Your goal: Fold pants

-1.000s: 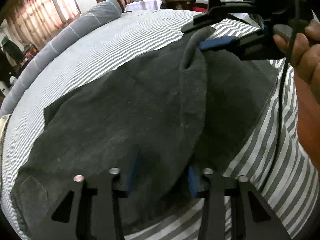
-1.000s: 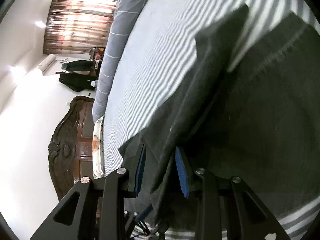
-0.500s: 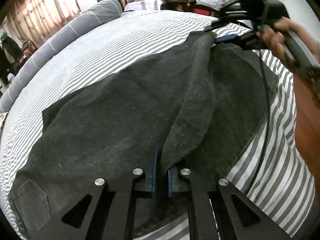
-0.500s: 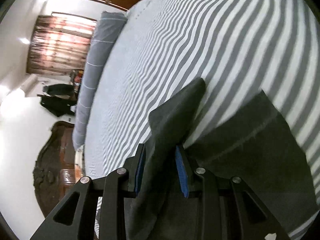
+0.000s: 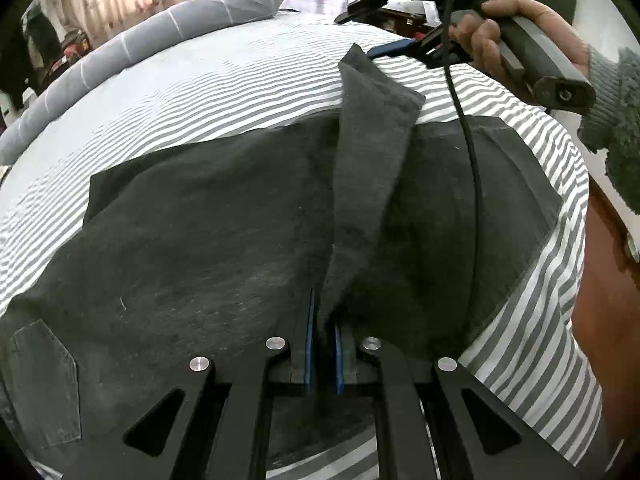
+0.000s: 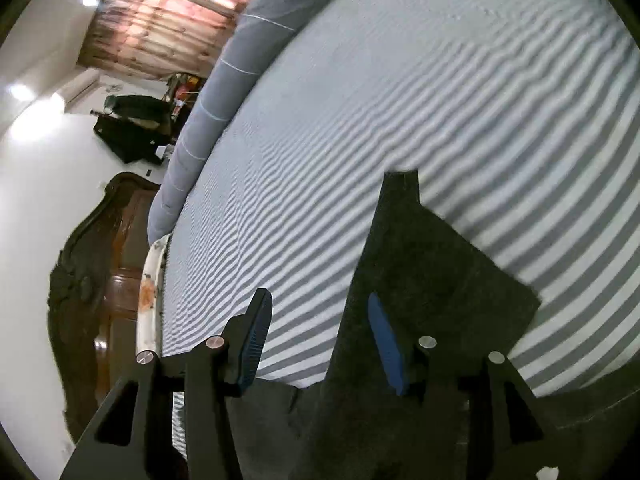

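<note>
The dark grey pants (image 5: 208, 240) are spread flat across the striped bedsheet (image 5: 224, 92), with one lifted strip of the fabric (image 5: 368, 152) raised as a ridge running from the near edge toward the far side of the bed. The near end of that strip is pinched between the blue pads of the left gripper (image 5: 322, 344), whose jaws are drawn almost together on the cloth. The right gripper (image 6: 320, 344) is seen with its jaws spread wide; dark cloth lies beside its right pad (image 6: 386, 344), but nothing is clamped, and in the left wrist view its blue tip sits just beside the far end of the strip without a hold on it. The chief risk is judged to come from this one-sided hold: if the strip is carried over by the left gripper alone, the free far end is likely to sag or twist, and a crooked, bunched fold would be left. A second risk is posed by the black cable (image 5: 468, 160) hanging across the pants, which could be caught under the fold or drag the cloth askew. The soft sheet could also be rucked up if the pads are drawn low across it. The surface is a wide bed covered in grey and white stripes, with a long grey bolster (image 6: 240, 64) along its far edge. Beyond it, a curtained window (image 6: 160, 20), a carved dark wooden headboard (image 6: 92, 272) and dark clothing piled near the wall are seen.
</note>
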Action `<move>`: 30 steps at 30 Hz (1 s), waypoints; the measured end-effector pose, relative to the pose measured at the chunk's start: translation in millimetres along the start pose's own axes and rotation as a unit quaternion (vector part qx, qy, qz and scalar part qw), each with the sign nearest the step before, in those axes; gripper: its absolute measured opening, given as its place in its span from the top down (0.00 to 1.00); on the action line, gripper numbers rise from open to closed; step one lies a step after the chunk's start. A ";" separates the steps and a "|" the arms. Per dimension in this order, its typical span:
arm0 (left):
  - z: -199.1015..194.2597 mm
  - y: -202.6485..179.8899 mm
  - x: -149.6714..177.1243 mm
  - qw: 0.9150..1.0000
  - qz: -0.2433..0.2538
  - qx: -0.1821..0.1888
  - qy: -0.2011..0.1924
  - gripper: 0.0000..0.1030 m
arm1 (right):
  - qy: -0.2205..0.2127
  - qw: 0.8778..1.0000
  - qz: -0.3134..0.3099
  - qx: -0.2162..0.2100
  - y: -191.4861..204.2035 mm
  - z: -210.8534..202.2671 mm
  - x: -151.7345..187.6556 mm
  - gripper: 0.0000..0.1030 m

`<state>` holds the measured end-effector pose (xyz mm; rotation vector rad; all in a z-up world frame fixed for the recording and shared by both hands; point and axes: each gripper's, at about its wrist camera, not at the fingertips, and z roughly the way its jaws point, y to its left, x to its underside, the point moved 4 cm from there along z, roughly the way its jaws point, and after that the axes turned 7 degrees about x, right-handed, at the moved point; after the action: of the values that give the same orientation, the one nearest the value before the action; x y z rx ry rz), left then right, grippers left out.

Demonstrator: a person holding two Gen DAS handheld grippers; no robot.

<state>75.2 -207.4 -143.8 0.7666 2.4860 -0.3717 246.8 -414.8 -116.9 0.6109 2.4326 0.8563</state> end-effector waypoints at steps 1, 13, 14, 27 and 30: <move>0.7 0.4 -0.1 1.000 -0.002 0.001 0.000 0.92 | -0.004 1.000 -0.006 0.002 -2.0 -6.9 1.2 0.53; 5.2 8.8 0.8 1.000 -0.023 0.009 0.001 0.92 | -0.001 0.994 0.084 0.067 -106.9 -21.0 19.3 0.62; 6.1 9.2 1.5 1.000 -0.023 0.010 0.002 0.92 | 0.000 0.994 0.083 0.067 -106.7 -16.3 19.4 0.62; 9.6 5.7 -2.6 1.000 -0.022 0.002 0.008 0.92 | -0.031 0.996 0.040 0.071 -81.3 -30.9 7.3 0.95; 6.3 1.5 -3.1 1.000 -0.017 0.003 0.005 0.92 | -0.052 0.993 0.017 0.103 -78.8 -58.9 9.9 0.95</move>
<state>80.7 -210.1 -147.5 0.7307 2.5114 -0.3895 186.0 -491.2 -131.9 0.7546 2.4384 0.5756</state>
